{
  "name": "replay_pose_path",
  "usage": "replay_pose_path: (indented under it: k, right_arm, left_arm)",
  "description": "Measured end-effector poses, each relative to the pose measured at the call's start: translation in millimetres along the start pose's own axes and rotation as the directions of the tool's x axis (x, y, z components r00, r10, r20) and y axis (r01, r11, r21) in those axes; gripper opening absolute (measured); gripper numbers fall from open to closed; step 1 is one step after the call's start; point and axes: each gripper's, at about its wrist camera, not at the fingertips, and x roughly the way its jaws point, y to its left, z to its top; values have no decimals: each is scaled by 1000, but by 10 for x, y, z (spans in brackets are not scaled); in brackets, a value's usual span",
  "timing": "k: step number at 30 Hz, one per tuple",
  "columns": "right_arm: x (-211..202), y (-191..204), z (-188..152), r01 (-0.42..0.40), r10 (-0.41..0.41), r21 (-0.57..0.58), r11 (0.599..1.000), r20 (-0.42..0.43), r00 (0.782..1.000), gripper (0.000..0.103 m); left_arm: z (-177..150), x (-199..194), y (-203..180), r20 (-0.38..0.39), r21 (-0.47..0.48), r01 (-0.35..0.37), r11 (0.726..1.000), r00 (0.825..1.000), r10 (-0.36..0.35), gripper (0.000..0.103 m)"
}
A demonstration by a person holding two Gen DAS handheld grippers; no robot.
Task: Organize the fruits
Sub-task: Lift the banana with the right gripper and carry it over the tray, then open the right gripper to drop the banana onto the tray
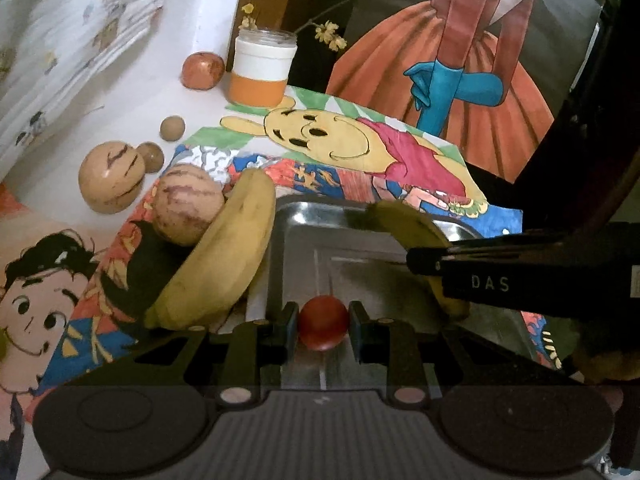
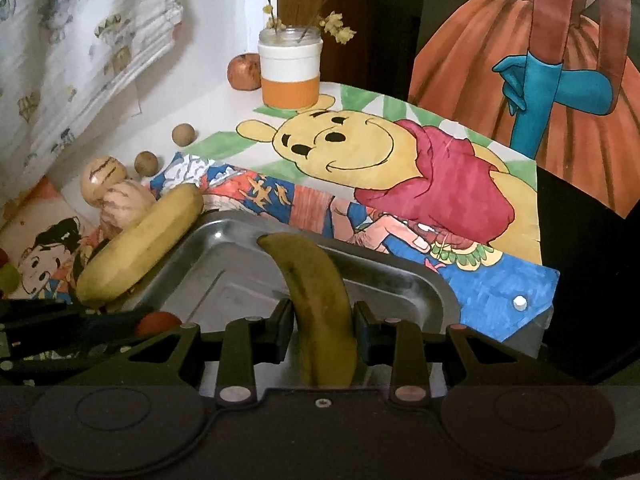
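L gripper (image 1: 323, 322) low over the near part of the tray (image 1: 304, 216), fingers pointing far, jaws narrow and clamped on a small red fruit (image 1: 323, 322); looks like a tomato, can't confirm. R gripper (image 2: 322, 330) at the tray's near right, also pointing far, jaws pinching a banana (image 2: 316, 300) around mid-length. In L view R gripper comes in from the right as a black bar marked "DAS", covering most of that banana (image 1: 404, 224).

Hidden/unclear: held banana's near end cut off behind the R gripper body. Can't tell if red fruit touches tray floor. In R view L gripper (image 2: 132, 322) is a dark blur at near left, only a sliver of red showing.

Held banana: long axis near-far, far tip curving left, over tray. 2nd banana (image 2: 140, 244) lies outside tray on its left rim, axis near-left to far-right, leaning on a striped melon (image 1: 188, 204). 2nd melon (image 1: 111, 178) and two small brown fruits (image 1: 173, 128) further left; apple (image 1: 203, 70) far, beside the jar (image 1: 262, 68).
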Motion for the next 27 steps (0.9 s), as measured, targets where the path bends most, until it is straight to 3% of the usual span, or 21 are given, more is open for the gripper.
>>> replay_pose_path:
  k: [8,13,17,25,26,27]
  right_arm:
    - [9,-50,-34,-29,29,21,999,3,1000,34]
    - [-167,-71,-39,-29,28,11,1000,58,998,36]
    - [-379,-119,-61,-26,23,19,999,113,993,50]
    - [-895,-64,-199,-58,50,28,998,216,975,78]
    - [-979,-33,-229,-61,55,19,998,228,972,81]
    - [-1061,-3,-262,-65,60,10,998,243,968,85]
  left_arm:
    - [44,35,30,-2,-19,3,1000,1000,-3,31]
    - [86,-17,65,-18,-82,31,996,999,-33,50]
    - [117,-164,80,7,-98,31,995,1000,-30,65]
    - [116,-675,172,99,-147,-27,989,994,41,95]
    - [104,-753,183,112,-153,-37,987,992,55,103]
    - [86,-837,192,129,-160,-51,986,989,72,103]
